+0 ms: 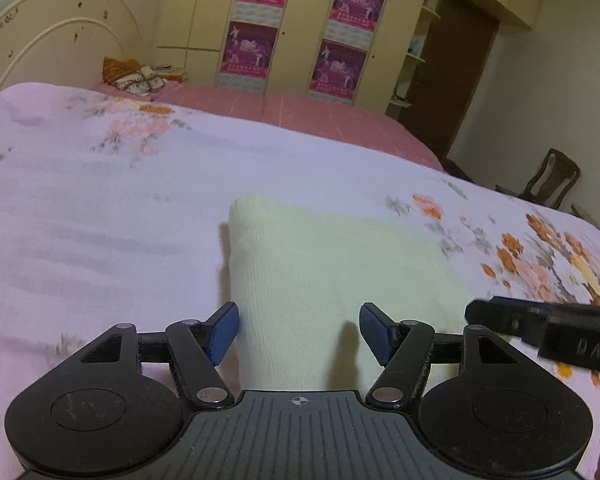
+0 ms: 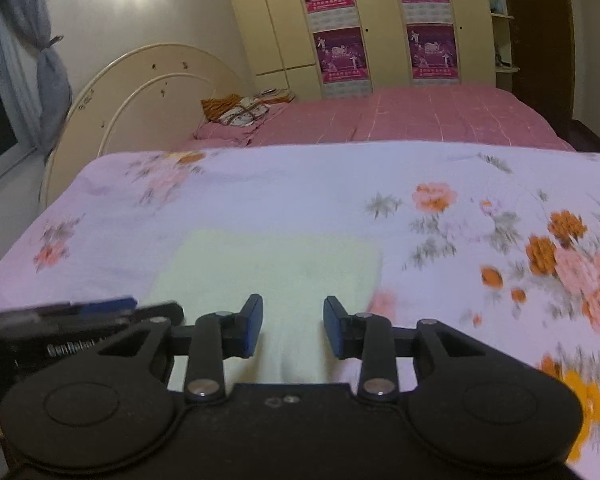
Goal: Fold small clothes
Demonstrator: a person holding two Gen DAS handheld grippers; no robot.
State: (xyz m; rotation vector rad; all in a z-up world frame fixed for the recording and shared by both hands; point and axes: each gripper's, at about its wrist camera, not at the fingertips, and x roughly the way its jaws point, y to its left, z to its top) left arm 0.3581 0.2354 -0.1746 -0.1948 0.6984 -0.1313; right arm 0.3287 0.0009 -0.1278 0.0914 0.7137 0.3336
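A pale yellow knitted garment (image 1: 324, 264) lies flat on a lilac flowered bedsheet (image 1: 100, 208). It looks like a folded rectangle. My left gripper (image 1: 298, 334) is open, its blue pads apart over the garment's near edge, holding nothing. The right gripper's black body (image 1: 540, 328) enters that view at the right. In the right wrist view the same garment (image 2: 272, 268) lies ahead. My right gripper (image 2: 293, 326) is open over the garment's near right part, empty. The left gripper (image 2: 80, 316) shows at the left of that view.
The flowered sheet (image 2: 420, 184) covers the near bed; a pink checked bedspread (image 2: 420, 116) lies beyond it. A curved cream headboard (image 2: 148, 92) stands at the left with a pile of cloth (image 2: 240, 110) by it. A cream wardrobe with purple posters (image 1: 300, 28) fills the back wall. A wooden chair (image 1: 548, 178) stands at the right.
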